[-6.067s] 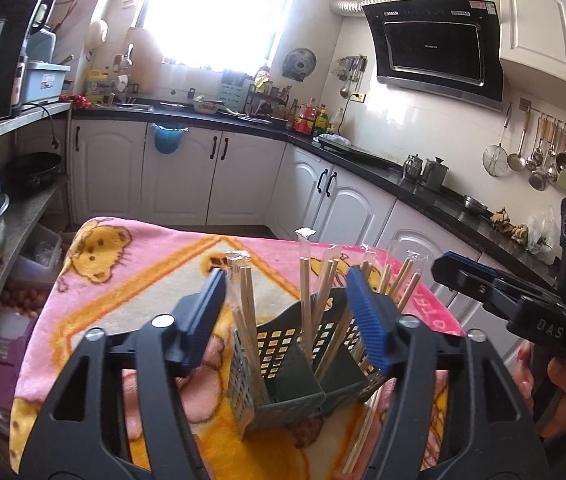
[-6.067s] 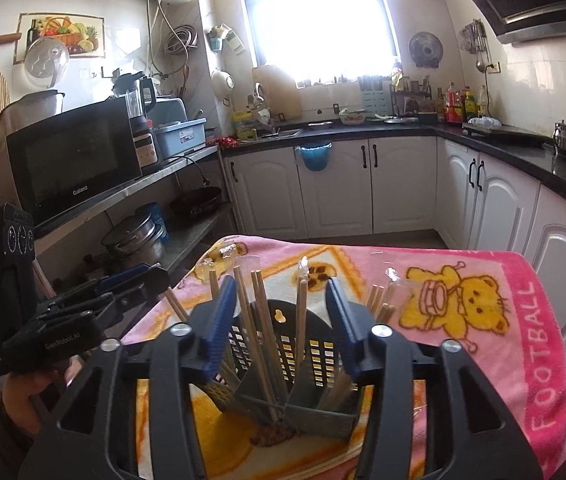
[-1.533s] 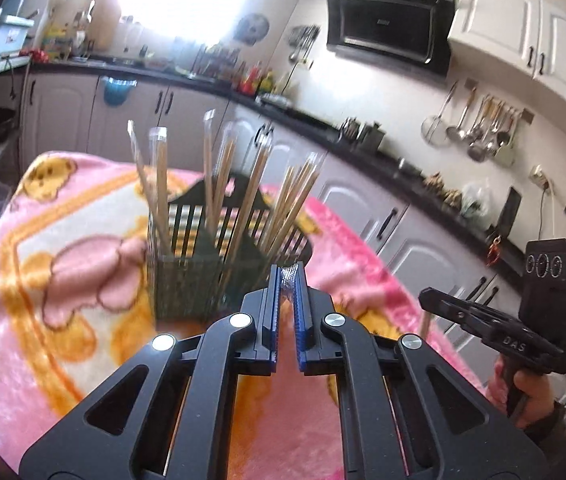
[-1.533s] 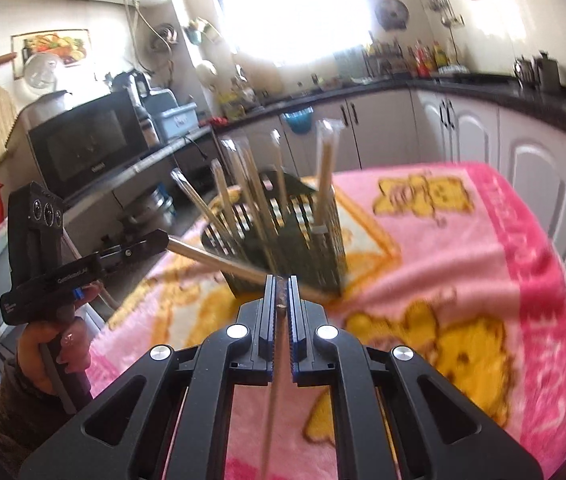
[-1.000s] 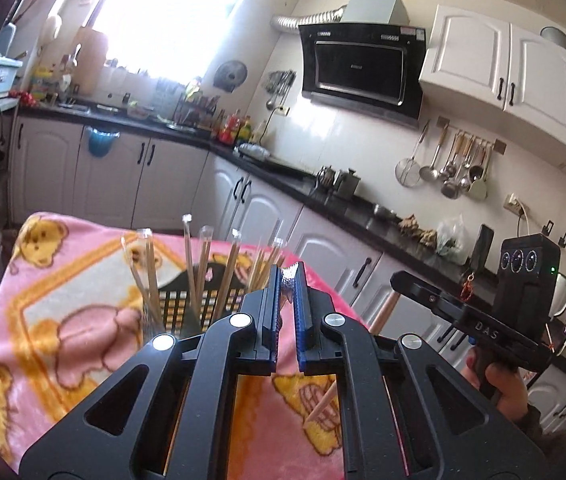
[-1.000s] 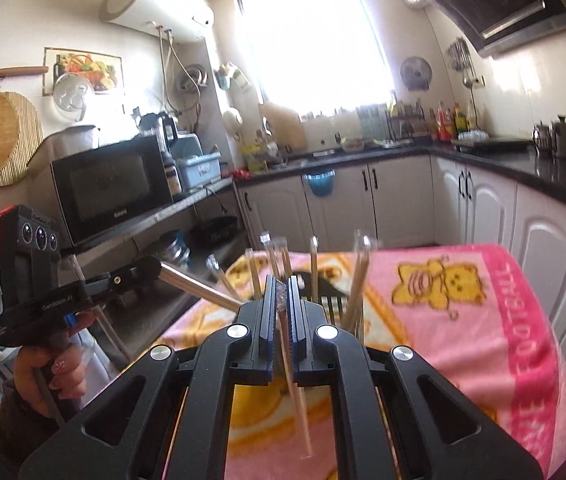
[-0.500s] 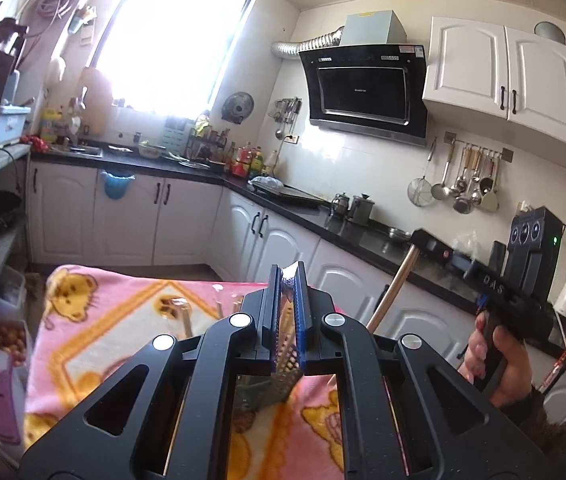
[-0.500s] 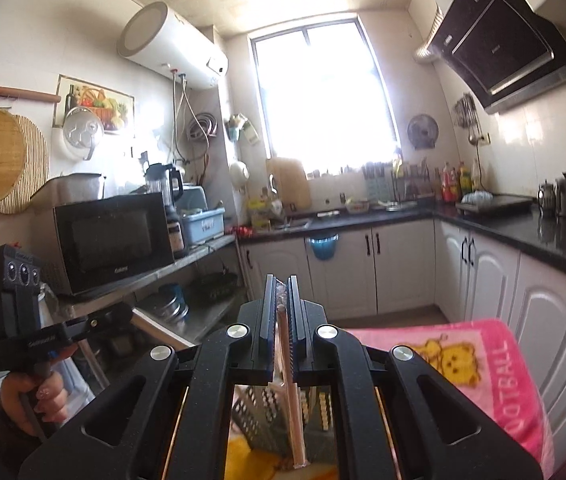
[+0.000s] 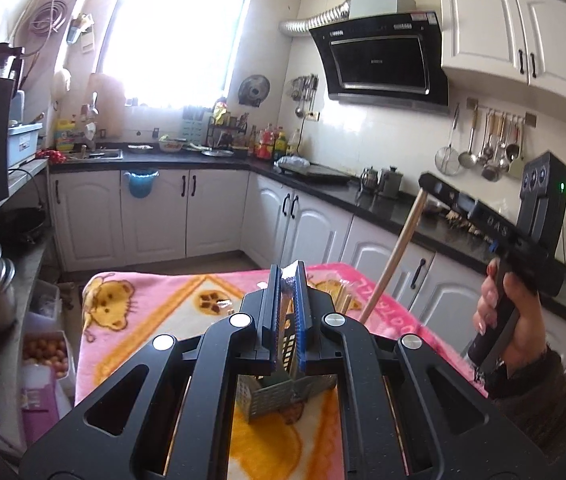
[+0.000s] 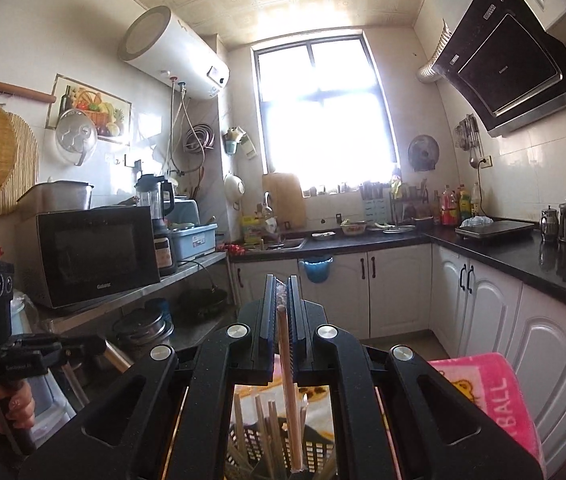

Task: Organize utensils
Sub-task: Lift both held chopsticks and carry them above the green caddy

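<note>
— While both hands hover above the basket point(image 9: 279, 394), what do the left tongs point(image 9: 287, 312) grip?
— Clamped on a wrapped chopstick point(image 9: 287, 276). Right tongs point(image 10: 282, 320) pinch another chopstick point(image 10: 287, 376), its tip hanging over the basket on the pink blanket point(image 9: 143, 320).

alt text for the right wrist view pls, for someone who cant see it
The right tongs are shut on a wrapped chopstick hanging over a dark utensil basket of chopsticks. At left, a hand holds the left tongs, also gripping a chopstick. Behind is a sunlit kitchen.
</note>
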The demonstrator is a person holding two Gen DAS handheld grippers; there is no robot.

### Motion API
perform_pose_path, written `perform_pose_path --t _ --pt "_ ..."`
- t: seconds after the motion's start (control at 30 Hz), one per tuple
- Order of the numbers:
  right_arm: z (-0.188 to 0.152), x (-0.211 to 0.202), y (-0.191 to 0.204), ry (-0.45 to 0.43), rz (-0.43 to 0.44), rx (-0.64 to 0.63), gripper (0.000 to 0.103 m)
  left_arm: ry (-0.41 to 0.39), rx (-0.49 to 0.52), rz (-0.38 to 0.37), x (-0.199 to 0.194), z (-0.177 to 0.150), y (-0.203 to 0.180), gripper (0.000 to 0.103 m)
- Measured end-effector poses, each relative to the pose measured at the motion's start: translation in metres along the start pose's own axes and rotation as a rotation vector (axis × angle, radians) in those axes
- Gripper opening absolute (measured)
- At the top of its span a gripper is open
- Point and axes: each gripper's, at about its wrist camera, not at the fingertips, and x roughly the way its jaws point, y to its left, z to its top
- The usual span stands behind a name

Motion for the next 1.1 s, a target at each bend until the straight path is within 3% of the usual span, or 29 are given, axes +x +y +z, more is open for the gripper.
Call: perform_pose_path --t 0.7,1.1 --pt "-0.039 0.050 -0.009 0.033 -0.037 -0.003 0.005 0.147 -0.003 -0.002 0.083 -0.030 -0.005 0.004" --pt "-0.078 0.080 -0.010 0.124 -0.032 0.012 0.006 0.204 -0.028 0.001 0.125 -0.046 -0.011 0.004"
